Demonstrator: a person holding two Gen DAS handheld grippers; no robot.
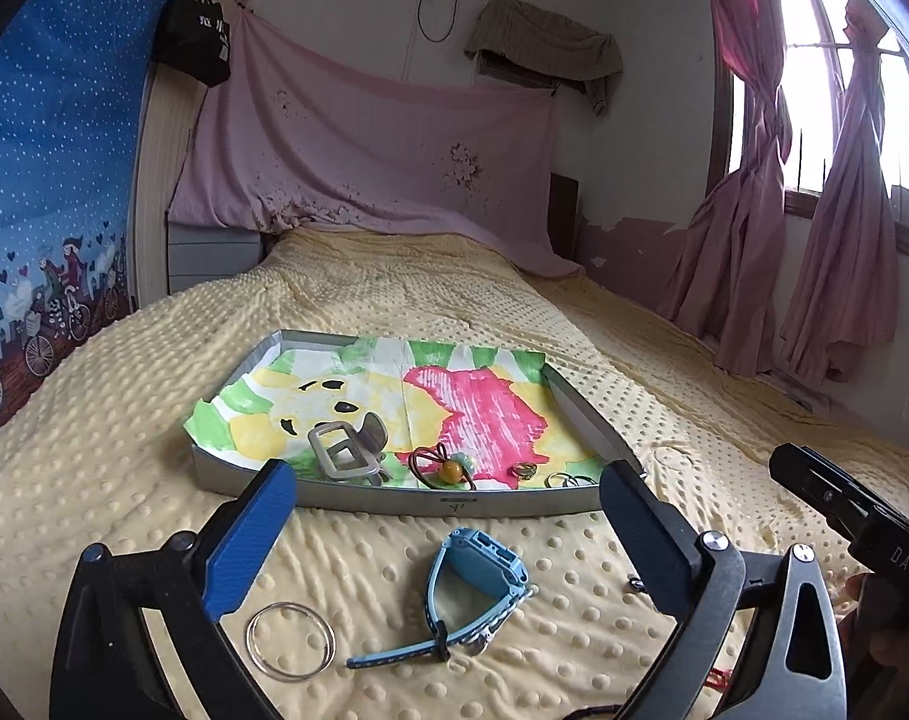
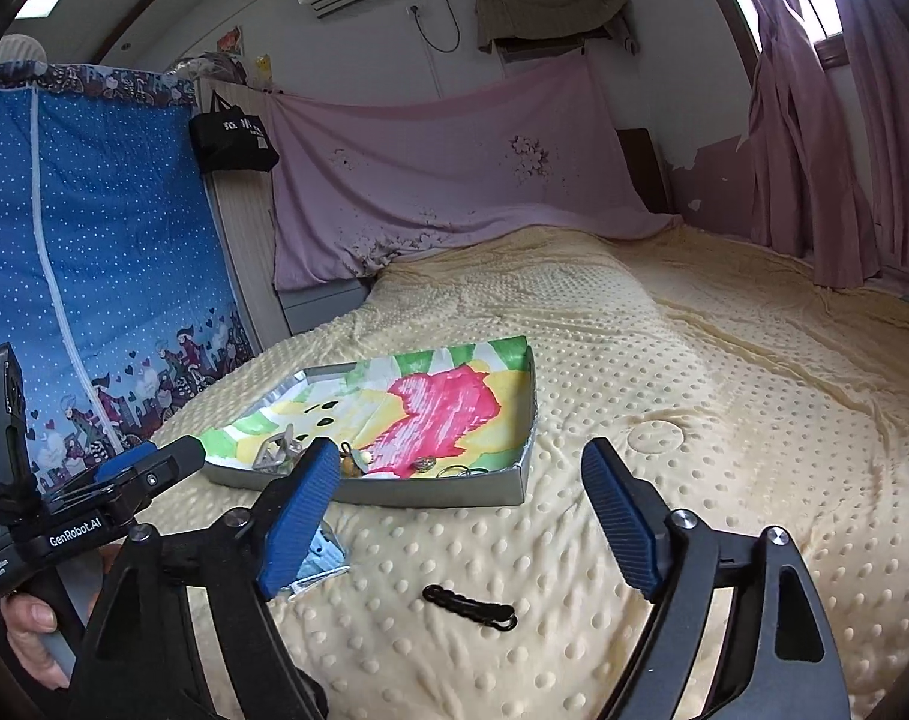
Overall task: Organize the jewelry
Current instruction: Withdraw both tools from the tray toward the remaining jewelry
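- The bed is covered with a yellow dotted blanket, and all the things lie on it.
- The tray, a shallow grey box lined with a coloured drawing, stands in the middle of the bed, beyond both grippers.
- Inside the tray, near its front wall, already lie a grey hair claw, a brown hair tie with beads, a small round ornament and some thin rings.
- The left gripper is wide open and holds nothing; it hovers above the blanket just in front of the tray.
- The right gripper is also wide open and empty, to the right of the left one.
- The blue watch lies on the blanket between the left fingers, near the tray but outside it; its strap points toward the camera.
- The clear bangle lies flat just beside the watch, on its left.
- The black chain bracelet lies between the right fingers, well apart from the tray.
- I judge that the step now is to pick up the loose pieces. For the watch, it is better to lower the left gripper over the thick case, not the thin strap, and close gently.
- For the bracelet, the fingers should close across its narrow side and press a little into the soft blanket, because it is flat and may slip.
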